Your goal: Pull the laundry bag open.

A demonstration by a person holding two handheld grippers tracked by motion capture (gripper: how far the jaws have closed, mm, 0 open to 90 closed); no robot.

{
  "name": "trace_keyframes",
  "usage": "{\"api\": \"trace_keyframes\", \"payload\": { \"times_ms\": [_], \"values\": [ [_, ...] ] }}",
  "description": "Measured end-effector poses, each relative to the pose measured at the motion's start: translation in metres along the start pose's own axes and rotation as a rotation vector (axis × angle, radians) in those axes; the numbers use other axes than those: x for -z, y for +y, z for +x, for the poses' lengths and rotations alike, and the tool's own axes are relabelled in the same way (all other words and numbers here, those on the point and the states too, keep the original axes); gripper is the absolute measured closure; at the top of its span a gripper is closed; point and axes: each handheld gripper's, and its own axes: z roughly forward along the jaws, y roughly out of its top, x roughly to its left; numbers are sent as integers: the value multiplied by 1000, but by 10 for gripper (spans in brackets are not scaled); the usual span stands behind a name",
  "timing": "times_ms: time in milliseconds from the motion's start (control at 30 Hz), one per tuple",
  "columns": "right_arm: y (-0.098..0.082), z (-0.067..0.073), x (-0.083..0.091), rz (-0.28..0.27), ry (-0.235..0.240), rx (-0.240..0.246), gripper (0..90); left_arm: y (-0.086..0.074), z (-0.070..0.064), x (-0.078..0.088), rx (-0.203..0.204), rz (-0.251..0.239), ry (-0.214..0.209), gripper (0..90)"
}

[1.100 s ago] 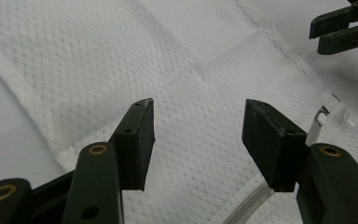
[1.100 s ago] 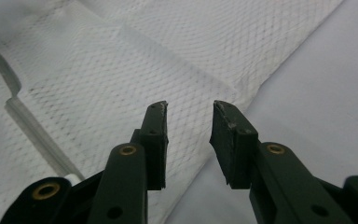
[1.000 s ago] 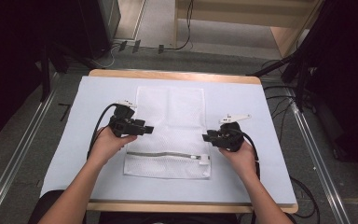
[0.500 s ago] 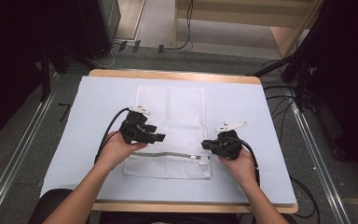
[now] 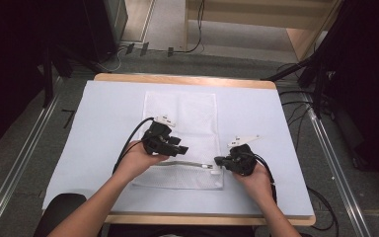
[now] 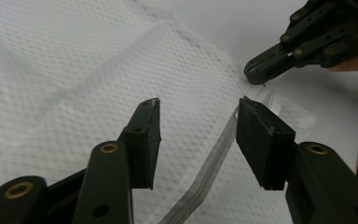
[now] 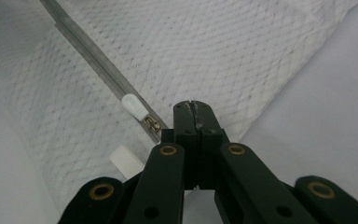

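A white mesh zippered bag [image 5: 180,143] is laid flat on the pale blue sheet [image 5: 94,128] covering the worktop. The left gripper [image 6: 198,135] is held over the bag with its jaws spread, and the grey zipper band [image 6: 214,158] is seen between them, below the tips. The right gripper [image 7: 194,106] is held with its jaws pressed together at the bag's edge, nothing visibly pinched; the white zipper pull [image 7: 134,106] lies just beside their tips.
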Motion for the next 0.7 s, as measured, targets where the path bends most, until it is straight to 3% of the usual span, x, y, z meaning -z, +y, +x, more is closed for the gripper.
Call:
{"api": "trace_keyframes", "payload": {
  "times_ms": [167,300,700],
  "values": [
    [-5,2,-2,15,-2,13,900,2,-8,-13,-26,23,-31,606],
    [-9,4,-3,-5,-10,40,900,4,-14,-21,-52,40,-39,660],
    [-11,1,-4,-22,3,51,900,2,-24,-47,-62,83,-62,797]
  ]
}}
